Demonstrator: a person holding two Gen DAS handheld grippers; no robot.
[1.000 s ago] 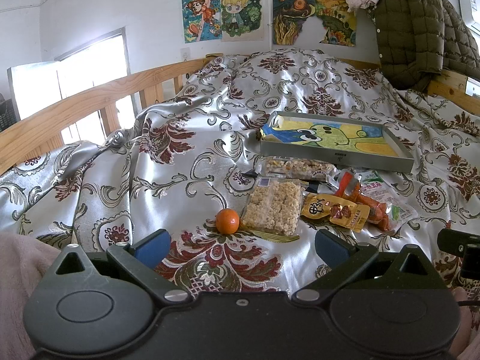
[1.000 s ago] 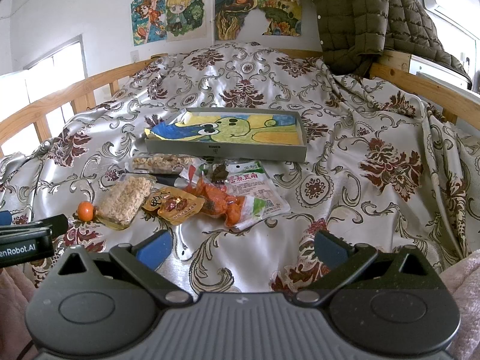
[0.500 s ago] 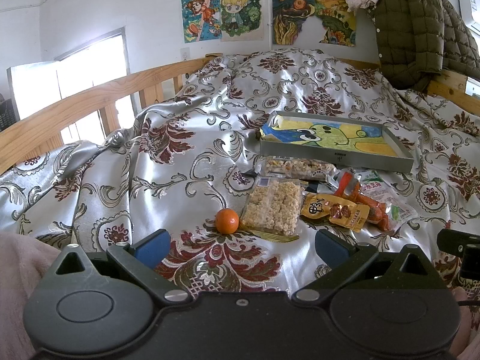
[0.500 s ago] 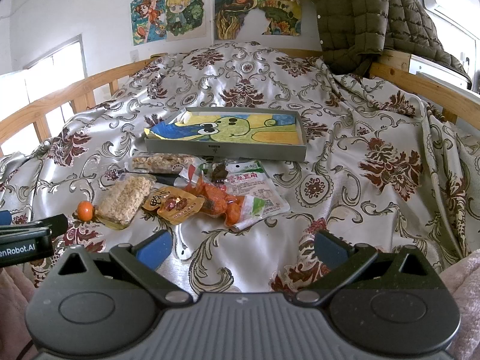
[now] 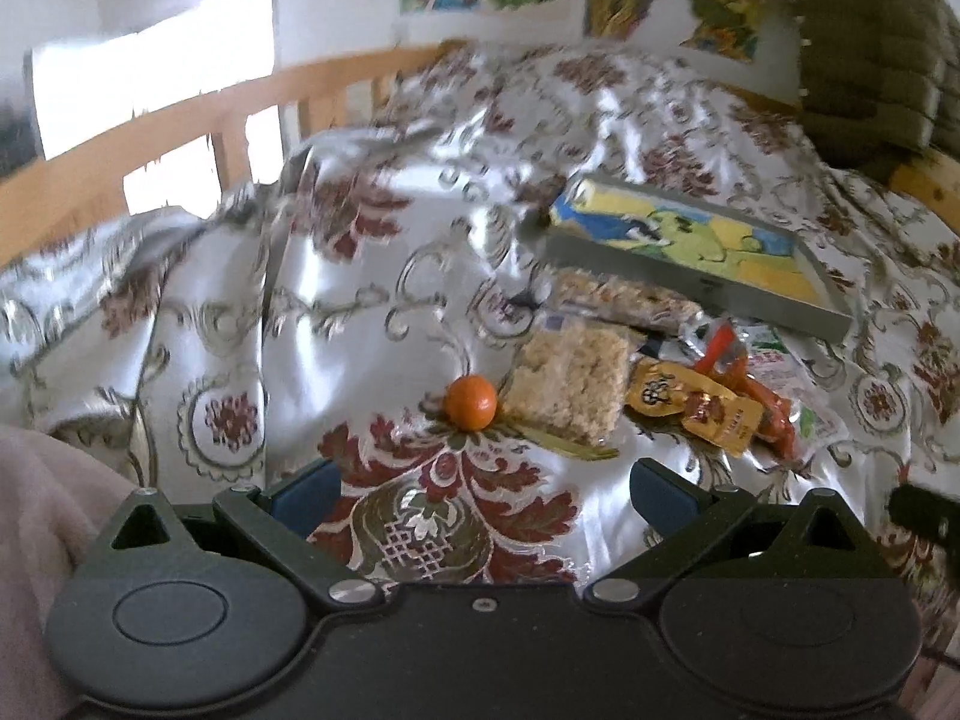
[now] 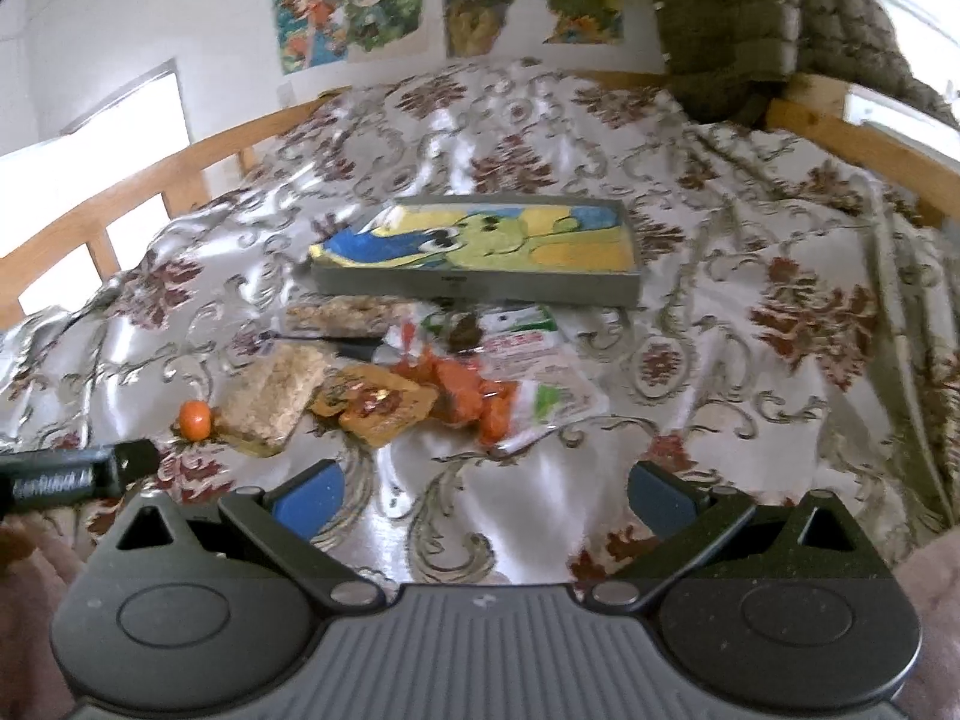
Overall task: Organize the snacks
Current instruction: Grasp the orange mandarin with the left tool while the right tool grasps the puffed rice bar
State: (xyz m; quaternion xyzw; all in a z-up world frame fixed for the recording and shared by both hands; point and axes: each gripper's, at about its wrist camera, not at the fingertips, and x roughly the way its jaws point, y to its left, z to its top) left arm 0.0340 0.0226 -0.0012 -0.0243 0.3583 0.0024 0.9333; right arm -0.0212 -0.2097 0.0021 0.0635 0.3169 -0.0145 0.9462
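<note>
Snacks lie on a patterned satin bedspread: a small orange (image 5: 470,402), a clear pack of rice crackers (image 5: 567,381), a yellow snack packet (image 5: 696,405), orange packets (image 6: 468,393), a white-green packet (image 6: 540,372) and a second cracker pack (image 6: 348,315). Behind them sits a shallow grey tray (image 6: 480,291) with a cartoon lining. My left gripper (image 5: 483,489) is open and empty, just short of the orange. My right gripper (image 6: 486,495) is open and empty, short of the packets. The left gripper's finger (image 6: 78,474) shows at the right view's left edge.
A wooden bed rail (image 5: 180,120) runs along the left and another (image 6: 870,144) on the right. A green quilted jacket (image 6: 750,30) hangs at the back right. Posters (image 6: 354,12) hang on the wall. Pink fabric (image 5: 42,510) lies at the near left.
Both grippers have moved forward and tipped slightly toward the snacks; the views are now blurred by motion. Both stay open. No snack has moved.
</note>
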